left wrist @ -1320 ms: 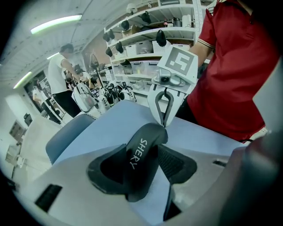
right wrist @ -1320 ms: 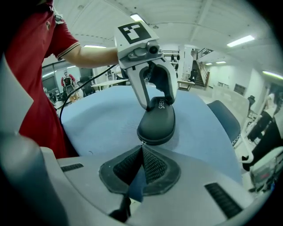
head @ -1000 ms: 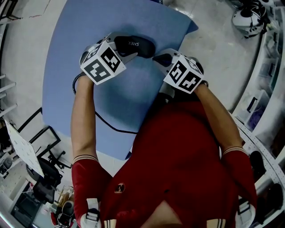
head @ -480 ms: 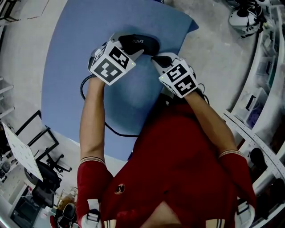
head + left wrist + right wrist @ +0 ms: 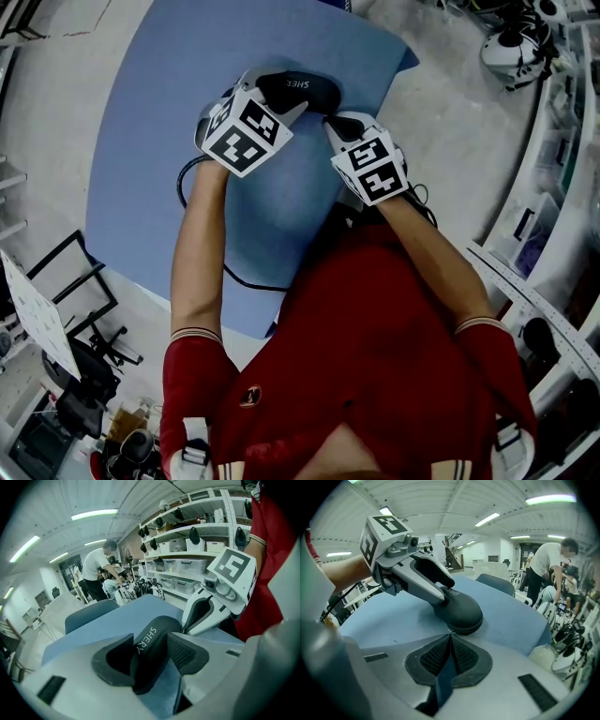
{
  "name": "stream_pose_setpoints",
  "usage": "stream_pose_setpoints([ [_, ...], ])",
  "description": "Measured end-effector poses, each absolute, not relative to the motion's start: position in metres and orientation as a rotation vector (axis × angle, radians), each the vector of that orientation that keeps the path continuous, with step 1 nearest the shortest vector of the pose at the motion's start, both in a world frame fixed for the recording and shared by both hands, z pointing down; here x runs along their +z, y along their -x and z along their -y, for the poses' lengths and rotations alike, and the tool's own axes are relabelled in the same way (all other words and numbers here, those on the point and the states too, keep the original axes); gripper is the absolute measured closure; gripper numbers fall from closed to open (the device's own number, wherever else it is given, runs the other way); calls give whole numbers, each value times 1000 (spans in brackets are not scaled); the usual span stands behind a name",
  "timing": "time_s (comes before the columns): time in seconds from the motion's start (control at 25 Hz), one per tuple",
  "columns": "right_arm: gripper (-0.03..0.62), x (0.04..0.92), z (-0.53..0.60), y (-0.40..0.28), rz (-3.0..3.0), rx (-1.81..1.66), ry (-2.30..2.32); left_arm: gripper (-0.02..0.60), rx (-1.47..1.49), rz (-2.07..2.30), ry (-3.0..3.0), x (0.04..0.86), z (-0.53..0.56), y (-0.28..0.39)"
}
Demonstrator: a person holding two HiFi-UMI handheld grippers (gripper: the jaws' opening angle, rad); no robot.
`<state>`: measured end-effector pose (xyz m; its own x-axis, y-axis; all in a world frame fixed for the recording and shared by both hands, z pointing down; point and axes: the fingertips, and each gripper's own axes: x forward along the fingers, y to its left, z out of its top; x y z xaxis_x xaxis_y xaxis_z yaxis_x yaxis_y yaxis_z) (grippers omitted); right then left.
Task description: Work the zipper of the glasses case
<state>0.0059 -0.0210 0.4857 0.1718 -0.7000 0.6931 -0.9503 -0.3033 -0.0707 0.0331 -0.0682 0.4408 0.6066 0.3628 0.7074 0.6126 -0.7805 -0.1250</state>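
Two hand-held grippers tilt down onto one black oval hard-shell glasses case, which lies at the far part of one blue mat.
The left forearm and the right forearm reach forward and converge. The left gripper is clamped across the case. The right gripper has its jaws pressed together, tips pinching the small metal zipper pull at the case's edge.

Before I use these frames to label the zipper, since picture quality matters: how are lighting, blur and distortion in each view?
Head view: dim, strongly bowed at the edges, glasses case sharp. Left gripper view: case print crisp, ceiling strip lights bright, corners black. Right gripper view: sharp at its jaws, straight lines curve, round black border.
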Motion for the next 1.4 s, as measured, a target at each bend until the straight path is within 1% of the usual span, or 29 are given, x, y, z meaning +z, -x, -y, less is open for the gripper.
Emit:
stream_pose_setpoints([
  [0.12,560,485,15,-9,1547,884,-2080,370,-965,755,2455,442,69,-30],
  [0.32,548,468,3,-11,1567,796,-2089,368,-877,669,2516,424,69,-22],
  [0.72,557,406,1,-10,1754,520,-2076,368,-620,360,2818,374,55,4],
  [1.0,572,368,2,-28,1955,388,-2006,371,-515,50,2983,340,45,6],
  [1.28,582,329,13,-36,2208,235,-1871,391,-332,-325,3125,310,45,14],
  [1.4,586,315,-3,-47,2320,155,-1815,428,-201,-472,3160,298,26,7],
])
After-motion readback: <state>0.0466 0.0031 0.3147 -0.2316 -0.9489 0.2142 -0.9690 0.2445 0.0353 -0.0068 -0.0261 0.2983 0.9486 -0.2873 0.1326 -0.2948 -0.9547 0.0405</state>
